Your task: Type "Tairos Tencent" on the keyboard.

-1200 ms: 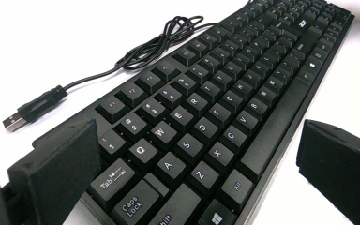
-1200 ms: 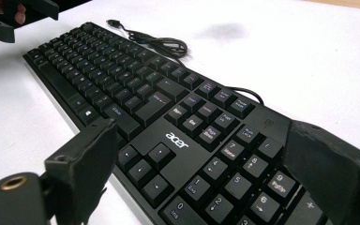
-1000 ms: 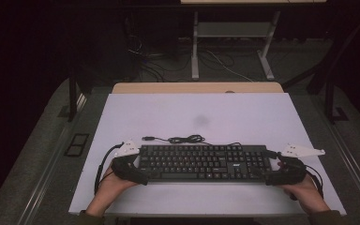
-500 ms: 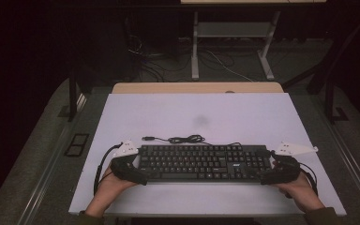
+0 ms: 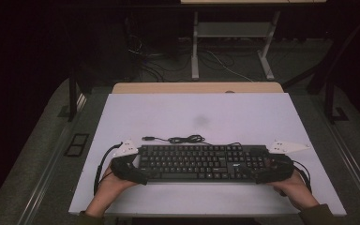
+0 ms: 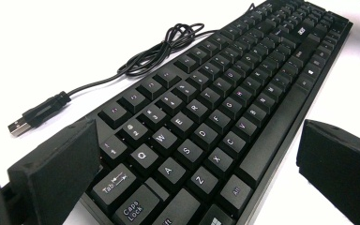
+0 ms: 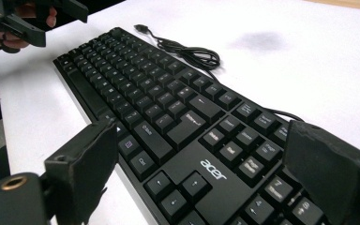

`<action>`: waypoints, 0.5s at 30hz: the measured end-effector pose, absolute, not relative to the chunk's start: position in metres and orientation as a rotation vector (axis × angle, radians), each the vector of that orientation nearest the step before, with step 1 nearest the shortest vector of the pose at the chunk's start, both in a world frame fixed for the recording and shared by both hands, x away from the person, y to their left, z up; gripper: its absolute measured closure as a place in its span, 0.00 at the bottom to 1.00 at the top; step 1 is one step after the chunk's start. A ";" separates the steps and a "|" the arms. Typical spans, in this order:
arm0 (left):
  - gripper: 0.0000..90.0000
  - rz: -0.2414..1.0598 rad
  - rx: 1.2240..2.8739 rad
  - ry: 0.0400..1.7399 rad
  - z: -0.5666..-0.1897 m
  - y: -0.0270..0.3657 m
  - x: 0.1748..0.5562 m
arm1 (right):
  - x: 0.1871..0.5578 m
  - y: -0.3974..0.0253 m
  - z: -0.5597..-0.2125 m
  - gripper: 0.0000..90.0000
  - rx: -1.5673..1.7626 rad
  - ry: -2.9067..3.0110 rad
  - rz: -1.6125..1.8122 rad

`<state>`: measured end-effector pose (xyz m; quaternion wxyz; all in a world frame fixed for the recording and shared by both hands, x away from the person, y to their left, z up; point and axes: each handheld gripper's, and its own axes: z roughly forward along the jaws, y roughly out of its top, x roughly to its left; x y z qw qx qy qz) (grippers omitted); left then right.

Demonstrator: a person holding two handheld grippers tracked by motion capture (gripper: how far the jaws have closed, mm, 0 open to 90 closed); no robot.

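Observation:
A black Acer keyboard (image 5: 197, 162) lies flat near the front of the white table top (image 5: 243, 117), its cable (image 5: 185, 139) coiled behind it and ending in a loose USB plug (image 6: 18, 125). My left gripper (image 5: 138, 168) is at the keyboard's left end, open, its jaws straddling that end (image 6: 197, 140); one jaw sits by the Tab key and the other stands clear of the front edge. At the number-pad end, my right gripper (image 5: 267, 168) is open with its jaws on either side of the keyboard (image 7: 201, 140), close to its edges.
Behind the white top is a wooden table edge (image 5: 197, 87). Dark floor with cables and a metal desk frame (image 5: 194, 51) lies beyond. Rails run along both sides of the table. The person's left hand and gripper (image 7: 23, 21) show at the far end in the right gripper view.
My right gripper has slid left, closing in on the keyboard's right end. The left gripper and the keyboard have stayed where they were.

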<state>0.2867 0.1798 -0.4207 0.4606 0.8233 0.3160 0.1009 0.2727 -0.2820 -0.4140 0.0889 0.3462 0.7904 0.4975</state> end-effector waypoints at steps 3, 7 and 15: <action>0.00 0.249 2.022 0.775 -0.421 0.180 0.287 | 0.274 -0.279 -0.414 0.12 1.025 2.357 1.481; 0.00 0.246 2.031 0.769 -0.422 0.179 0.287 | 0.275 -0.274 -0.414 0.12 1.010 2.371 1.475; 0.00 0.245 2.024 0.766 -0.421 0.178 0.287 | 0.278 -0.264 -0.414 0.12 0.998 2.384 1.488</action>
